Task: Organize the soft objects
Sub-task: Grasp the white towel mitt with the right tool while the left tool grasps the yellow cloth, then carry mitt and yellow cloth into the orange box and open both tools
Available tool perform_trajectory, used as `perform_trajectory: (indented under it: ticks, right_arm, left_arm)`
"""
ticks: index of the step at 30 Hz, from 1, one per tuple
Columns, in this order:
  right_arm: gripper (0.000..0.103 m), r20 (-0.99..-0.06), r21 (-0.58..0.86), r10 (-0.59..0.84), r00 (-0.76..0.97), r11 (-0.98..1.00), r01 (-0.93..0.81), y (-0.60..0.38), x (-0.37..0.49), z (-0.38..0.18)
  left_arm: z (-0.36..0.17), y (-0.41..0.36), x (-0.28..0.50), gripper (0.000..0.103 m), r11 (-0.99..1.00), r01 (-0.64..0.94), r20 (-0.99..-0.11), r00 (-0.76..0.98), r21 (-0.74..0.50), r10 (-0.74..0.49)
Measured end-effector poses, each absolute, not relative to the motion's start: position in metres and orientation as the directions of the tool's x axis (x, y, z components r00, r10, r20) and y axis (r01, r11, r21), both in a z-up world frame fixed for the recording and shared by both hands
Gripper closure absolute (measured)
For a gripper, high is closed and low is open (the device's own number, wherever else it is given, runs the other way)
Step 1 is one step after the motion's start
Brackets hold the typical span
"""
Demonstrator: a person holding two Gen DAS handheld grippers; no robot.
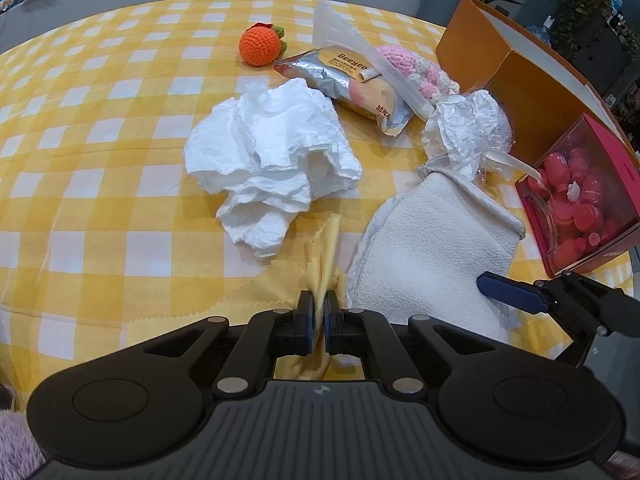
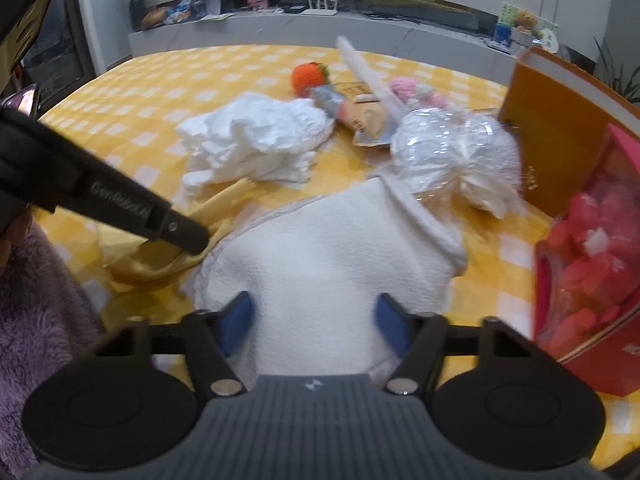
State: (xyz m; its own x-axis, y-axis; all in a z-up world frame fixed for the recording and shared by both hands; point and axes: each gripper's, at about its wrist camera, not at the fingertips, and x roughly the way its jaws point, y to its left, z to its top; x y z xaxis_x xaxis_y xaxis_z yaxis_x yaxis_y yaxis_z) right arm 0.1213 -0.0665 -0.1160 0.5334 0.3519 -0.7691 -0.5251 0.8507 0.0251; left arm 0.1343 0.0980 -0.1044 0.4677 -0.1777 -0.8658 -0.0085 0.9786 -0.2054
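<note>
The left gripper [image 1: 319,312] is clamped on a bunched fold of the yellow cloth [image 1: 280,292], which lies at the near edge of the checked tablecloth [image 1: 100,160], just beside the white towel [image 1: 432,248]. The right gripper [image 2: 316,320] is spread wide w/ its blue pads on either side of the towel's near end, holding nothing yet. The yellow cloth looks thin, limp and very light, so it'll prob. drape and slide; the pinch on a gathered ridge seems right. The towel looks thicker and plush, floppy but w/ more bulk: best taken at a hemmed edge or a pinched-up fold. The crumpled tissue [image 1: 272,152] behind them looks fragile and likely to tear, so grip it loosely. An orange box [image 1: 492,52] stands at the far right.
</note>
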Motion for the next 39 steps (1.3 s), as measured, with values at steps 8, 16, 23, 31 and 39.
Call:
perform_trajectory:
  ticks: [8,16,23,31,39]
  right_arm:
    - [0.093,-0.764,0.002,0.317,0.561,0.872,-0.490,-0.072,0.127,-0.111]
    - [0.094,-0.684,-0.020,0.361,0.634,0.860,-0.510,-0.079,0.109,-0.071]
    - [0.094,-0.606,0.032,0.417,0.678,0.864,-0.502,-0.103,0.096,-0.028]
    - [0.094,-0.495,0.021,0.462,0.736,0.853,-0.521,-0.125,0.082,0.029]
    - [0.094,-0.424,-0.050,0.402,0.811,0.884,-0.464,-0.168,0.101,0.072]
  left_arm:
    - [-0.101,0.098,0.130,0.098,0.977,0.001,-0.847,0.498,-0.215,-0.186]
    - [-0.078,0.102,0.112,0.098,0.959,-0.006,-0.764,0.605,-0.285,-0.223]
    - [-0.049,0.102,0.091,0.098,0.943,-0.038,-0.717,0.660,-0.330,-0.225]
    - [0.007,0.079,0.088,0.098,0.933,0.032,-0.634,0.726,-0.358,-0.268]
    - [0.042,0.036,0.114,0.098,0.931,0.132,-0.577,0.753,-0.341,-0.318]
